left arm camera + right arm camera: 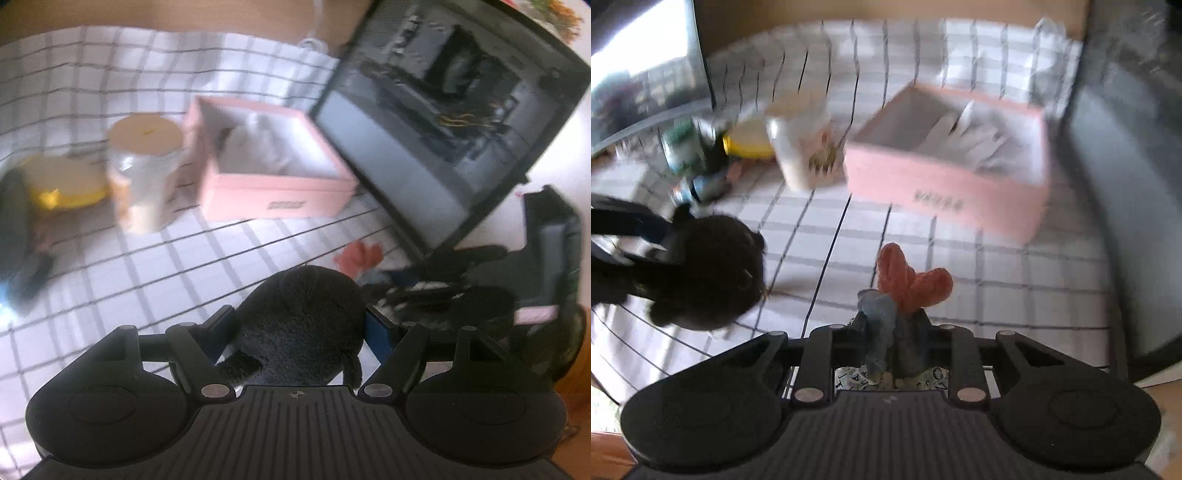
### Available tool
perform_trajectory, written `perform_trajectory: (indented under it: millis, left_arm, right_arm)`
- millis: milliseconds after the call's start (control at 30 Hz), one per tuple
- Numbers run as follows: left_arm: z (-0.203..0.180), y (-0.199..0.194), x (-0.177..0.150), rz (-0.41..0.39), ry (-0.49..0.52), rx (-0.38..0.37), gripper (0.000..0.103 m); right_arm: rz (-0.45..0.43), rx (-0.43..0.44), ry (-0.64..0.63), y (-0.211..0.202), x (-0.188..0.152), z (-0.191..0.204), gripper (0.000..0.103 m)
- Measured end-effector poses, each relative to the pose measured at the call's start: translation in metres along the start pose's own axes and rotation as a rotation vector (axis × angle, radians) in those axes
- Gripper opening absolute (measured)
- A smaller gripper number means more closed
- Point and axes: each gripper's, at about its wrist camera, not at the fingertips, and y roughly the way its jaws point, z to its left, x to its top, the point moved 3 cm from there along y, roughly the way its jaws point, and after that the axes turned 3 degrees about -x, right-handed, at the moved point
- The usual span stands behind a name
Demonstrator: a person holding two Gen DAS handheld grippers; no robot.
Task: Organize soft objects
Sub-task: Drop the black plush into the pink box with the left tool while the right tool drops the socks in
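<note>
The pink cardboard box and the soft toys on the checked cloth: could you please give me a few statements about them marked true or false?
1. The left claw is shut on the black fuzzy plush toy. True.
2. The right claw is empty. False: it grips the orange and blue-grey soft toy.
3. The pink cardboard box is open at the top. True.
4. The pink box is closed with a lid. False: no lid is on it; pale material lies inside.
5. The round jar with the tan lid stands beside the box on the white checked cloth. True.
</note>
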Motion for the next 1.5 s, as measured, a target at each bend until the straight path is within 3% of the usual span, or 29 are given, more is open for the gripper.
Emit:
perform_trajectory:
  millis: [167, 333, 500, 667, 767, 833, 867, 900, 1000, 1067, 1133, 1167, 1233, 1333, 1500]
  left_arm:
    - [-0.012, 0.004, 0.039, -0.040, 0.071, -0.022, 0.079]
    - [-0.012, 0.012, 0.102, -0.174, 0.045, -0.027, 0.079]
    - [0.005, 0.031, 0.171, -0.266, -0.078, -0.078, 0.079]
    - [0.024, 0.053, 0.222, -0.305, -0.163, -0.113, 0.080]
    - [0.030, 0.079, 0.242, -0.282, -0.175, -0.109, 0.080]
    - [0.037, 0.106, 0.246, -0.233, -0.192, -0.094, 0.081]
    - [0.041, 0.121, 0.245, -0.195, -0.193, -0.071, 0.081]
    - [0.044, 0.139, 0.241, -0.147, -0.180, -0.030, 0.082]
    - [0.043, 0.185, 0.216, -0.001, -0.032, 0.185, 0.079]
    - [0.040, 0.197, 0.204, 0.015, 0.048, 0.242, 0.077]
    - [0.037, 0.189, 0.200, -0.045, 0.041, 0.224, 0.076]
    - [0.035, 0.177, 0.201, -0.115, 0.027, 0.222, 0.076]
    - [0.030, 0.143, 0.202, -0.247, 0.004, 0.191, 0.076]
    - [0.026, 0.086, 0.196, -0.371, -0.019, 0.155, 0.076]
    - [0.057, -0.009, 0.158, -0.500, -0.085, 0.267, 0.076]
  right_arm:
    - [-0.167, -0.057, 0.016, -0.062, 0.032, -0.030, 0.024]
    - [-0.307, -0.068, 0.068, -0.088, 0.090, -0.054, 0.024]
    - [-0.347, -0.063, 0.112, -0.066, 0.139, -0.080, 0.024]
    - [-0.313, -0.057, 0.101, -0.011, 0.156, -0.093, 0.024]
    - [-0.299, -0.039, 0.104, 0.024, 0.153, -0.098, 0.030]
    - [-0.284, -0.027, 0.102, 0.038, 0.145, -0.098, 0.051]
    - [-0.280, -0.028, 0.099, 0.040, 0.140, -0.097, 0.066]
    - [-0.290, -0.027, 0.089, 0.040, 0.132, -0.096, 0.073]
    - [-0.300, -0.065, 0.026, 0.036, 0.109, -0.091, 0.077]
    - [-0.277, -0.072, 0.003, 0.037, 0.097, -0.090, 0.077]
    - [-0.254, -0.078, -0.004, 0.037, 0.088, -0.091, 0.077]
    - [-0.245, -0.078, -0.003, 0.038, 0.085, -0.091, 0.077]
    - [-0.231, -0.081, 0.005, 0.038, 0.083, -0.093, 0.077]
    - [-0.222, -0.063, 0.019, 0.031, 0.080, -0.089, 0.077]
    - [-0.224, 0.010, 0.018, 0.023, 0.090, -0.065, 0.079]
